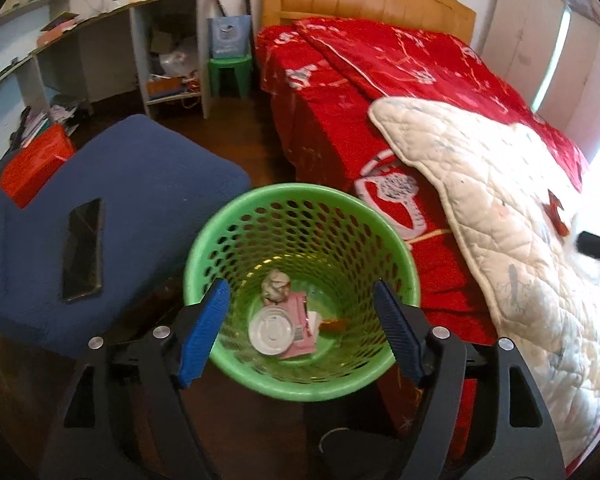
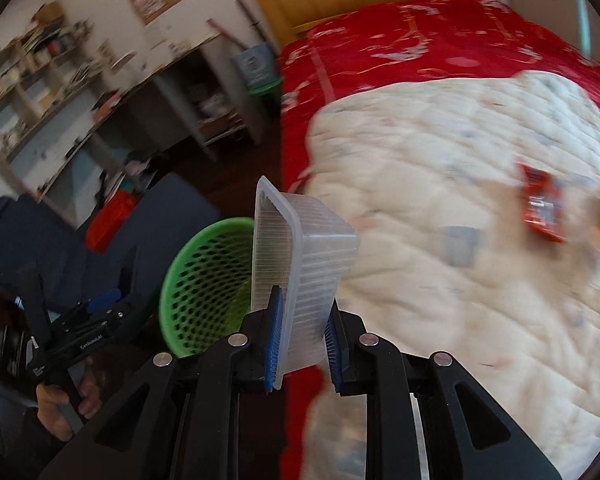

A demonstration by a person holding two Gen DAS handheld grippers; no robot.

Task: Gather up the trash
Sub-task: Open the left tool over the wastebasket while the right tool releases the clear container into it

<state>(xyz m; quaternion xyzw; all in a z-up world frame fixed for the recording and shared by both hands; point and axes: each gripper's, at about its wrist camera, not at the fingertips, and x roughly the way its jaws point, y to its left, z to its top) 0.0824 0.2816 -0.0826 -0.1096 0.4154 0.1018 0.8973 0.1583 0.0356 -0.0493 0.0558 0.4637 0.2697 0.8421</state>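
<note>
Right tongs (image 2: 300, 336): closed on a clear ribbed plastic tray (image 2: 300, 248), pinched at its lower end; the tray stands tall on edge above the pads, tilted slightly left.
Left tongs (image 1: 300, 328): spread wide and empty, poised over the mouth of the green mesh basket (image 1: 236, 236).
Basket contents: a white round lid (image 1: 270, 330), a pink wrapper (image 1: 300, 320), a crumpled paper wad (image 1: 275, 282) and a small orange scrap (image 1: 334, 324) lie on the bottom.
Basket position: on the floor, between a blue cushion (image 1: 140, 184) and the red-covered bed (image 1: 380, 72); in the right wrist view it sits just left of and behind the held tray.
Remaining trash: a red wrapper (image 2: 542, 212) lies on the white quilt (image 2: 440, 200), well apart from the basket.
Bystander item: a dark phone (image 1: 82, 250) rests on the cushion; judged not to be trash.
Risk: the grip is low on a tall, thin-walled tray, so it may pivot or slip out short of the basket; released too early, it could catch the rim and fall to the floor.
Obscured: the right wrist view is motion-blurred, so the wrapper's print is illegible; the tray hides part of the basket rim, and the basket's base is out of sight.
</note>
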